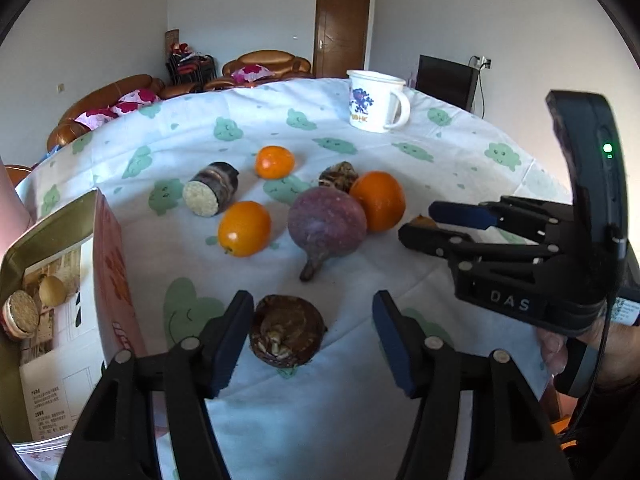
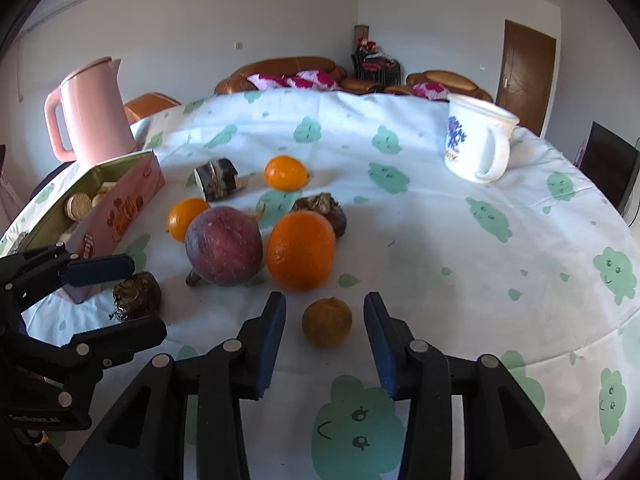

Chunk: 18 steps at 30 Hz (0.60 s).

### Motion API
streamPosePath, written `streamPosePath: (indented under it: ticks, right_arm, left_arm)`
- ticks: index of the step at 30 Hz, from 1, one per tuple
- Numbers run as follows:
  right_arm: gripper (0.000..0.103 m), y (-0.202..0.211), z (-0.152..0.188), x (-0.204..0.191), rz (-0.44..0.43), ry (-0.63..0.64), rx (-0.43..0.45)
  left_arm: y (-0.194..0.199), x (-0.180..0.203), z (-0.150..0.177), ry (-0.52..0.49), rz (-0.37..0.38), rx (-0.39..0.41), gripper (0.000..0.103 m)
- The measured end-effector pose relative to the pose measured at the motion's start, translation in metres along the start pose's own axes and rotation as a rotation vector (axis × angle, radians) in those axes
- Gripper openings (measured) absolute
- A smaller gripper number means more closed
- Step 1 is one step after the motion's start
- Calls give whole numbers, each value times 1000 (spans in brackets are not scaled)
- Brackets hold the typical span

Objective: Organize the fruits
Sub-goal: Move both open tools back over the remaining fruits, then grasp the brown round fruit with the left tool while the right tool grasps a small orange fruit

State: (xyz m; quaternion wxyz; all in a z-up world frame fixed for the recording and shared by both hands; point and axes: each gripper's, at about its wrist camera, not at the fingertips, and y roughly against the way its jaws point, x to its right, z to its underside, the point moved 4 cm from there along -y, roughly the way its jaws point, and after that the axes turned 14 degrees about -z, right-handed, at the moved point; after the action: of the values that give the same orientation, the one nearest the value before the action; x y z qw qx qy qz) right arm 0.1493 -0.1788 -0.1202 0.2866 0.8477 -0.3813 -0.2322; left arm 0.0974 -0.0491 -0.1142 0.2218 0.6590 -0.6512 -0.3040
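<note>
I have a dark brown water chestnut (image 1: 287, 334) lying on the counter (image 1: 360, 420) between the fingers of my left tool (image 1: 312, 338). The left finger pad (image 1: 226, 344) looks to touch its edge, while the right pad stands clear of it, so the jaws are at a middling gap and not gripping. My right tool (image 2: 324, 334) straddles a small brownish-yellow round fruit (image 2: 327, 322) in the same way, with cloth showing on both sides of it; its jaws are narrowish and hold nothing.

In the left wrist view, at twelve o'clock from the chestnut sits a big purple fruit with a stem (image 1: 326, 226), touching a large orange (image 1: 379, 201) at its two o'clock. A smaller orange (image 1: 244, 228) lies at ten o'clock from the purple fruit, another orange (image 1: 275, 162) further off at eleven o'clock, and a cut dark stalk piece (image 1: 212, 194) beside that. A second water chestnut (image 1: 340, 176) peeks out behind the purple fruit.

An open biscuit box (image 1: 108, 264) stands at nine o'clock of the group, with a sandwich biscuit (image 1: 22, 314) inside. In the right wrist view a pink kettle (image 2: 94, 112) rises behind the box. A white mug with a blue print (image 1: 374, 100) stands well apart at one o'clock, on the cloth with green cloud faces.
</note>
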Motion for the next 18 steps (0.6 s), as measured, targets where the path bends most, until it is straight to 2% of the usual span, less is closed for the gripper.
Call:
streamPosePath:
  ticks: [2,4,6,11,13,15,18]
  right_arm:
    - [42,-4,-1,1,-15,-7,-21]
    - [35,-7,0,1,-28,-12,-38]
    - [33,-8,1,0,-29,-8,-42]
    - [33,-9,2,-2,-32,-3,-52]
    - [33,-11,2,0,-44,-14,-61]
    - [33,-11,2,0,-46,-16,-60]
    - [28,-10,2,0,-27,-7,-60]
  left_arm:
    - [1,0,1,3,-4,5,60]
    - [1,-3,1,16,-3,3,56]
    - [-1,-10,0,52,-10,-1,53]
    - [-6,-5,1,19,-19,-26,53]
    - [-9,-1,0,-4,-26,-39,60]
    - [-11,-1,1,-7,-24,-56,60]
    - [-13,-1,3,-8,-23,-69,49]
